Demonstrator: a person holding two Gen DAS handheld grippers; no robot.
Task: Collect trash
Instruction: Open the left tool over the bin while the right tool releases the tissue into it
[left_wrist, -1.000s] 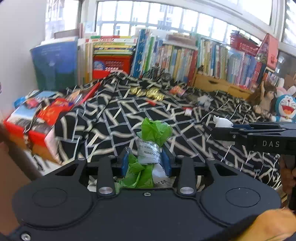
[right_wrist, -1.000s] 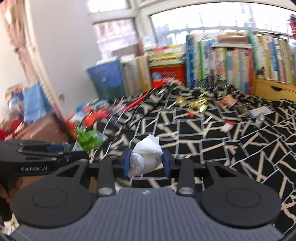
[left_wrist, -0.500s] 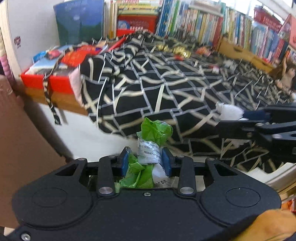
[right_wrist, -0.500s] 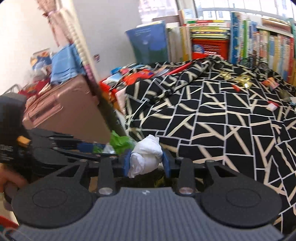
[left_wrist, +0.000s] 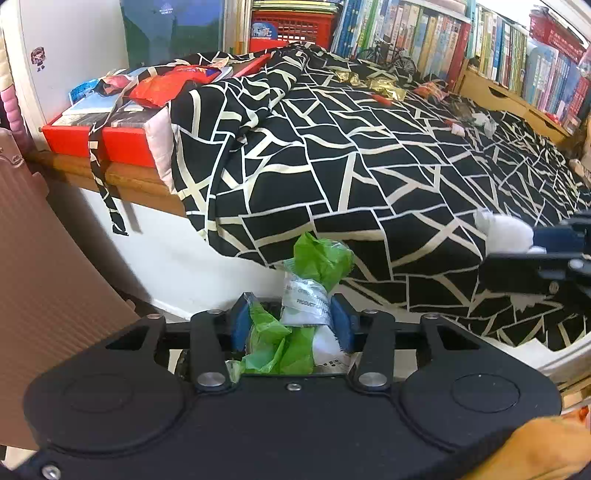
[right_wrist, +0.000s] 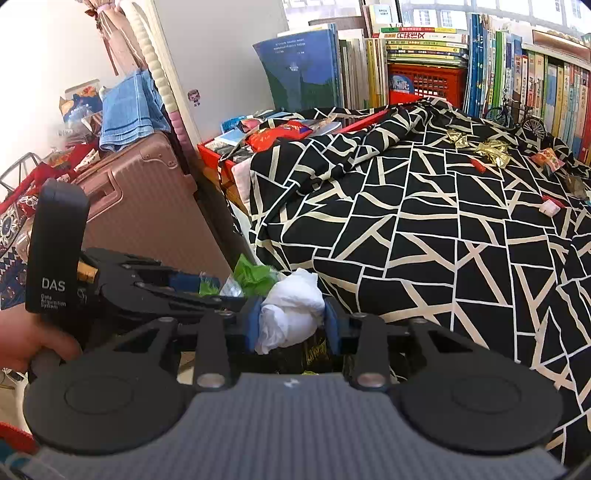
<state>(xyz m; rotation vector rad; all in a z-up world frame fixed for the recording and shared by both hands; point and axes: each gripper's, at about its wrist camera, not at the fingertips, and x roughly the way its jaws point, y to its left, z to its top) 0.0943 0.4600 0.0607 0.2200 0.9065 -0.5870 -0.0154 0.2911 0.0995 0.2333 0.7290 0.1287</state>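
Note:
My left gripper (left_wrist: 293, 323) is shut on a crumpled green wrapper (left_wrist: 321, 258) with a white printed label, held below the bed's edge. My right gripper (right_wrist: 291, 319) is shut on a white crumpled tissue (right_wrist: 291, 306). In the left wrist view that tissue (left_wrist: 504, 230) and the right gripper show at the right edge. The right wrist view has the left gripper (right_wrist: 207, 290) just to the left, the green wrapper (right_wrist: 253, 273) sticking out of it. Gold wrappers (right_wrist: 491, 151), a red scrap (right_wrist: 478, 164) and other small litter (right_wrist: 550, 206) lie on the black-and-cream bedspread (right_wrist: 424, 229).
A pink suitcase (right_wrist: 147, 206) stands left of the bed with a blue towel (right_wrist: 129, 107) on top. Red boxes with snack packets (left_wrist: 122, 122) sit at the bed's corner. Books (right_wrist: 424, 62) line the back. A hand (right_wrist: 22, 339) holds the left gripper.
Both grippers have drawn back from over the bed and dropped below its near edge, each still holding its piece of trash. The views now tilt downward toward the bed's side.

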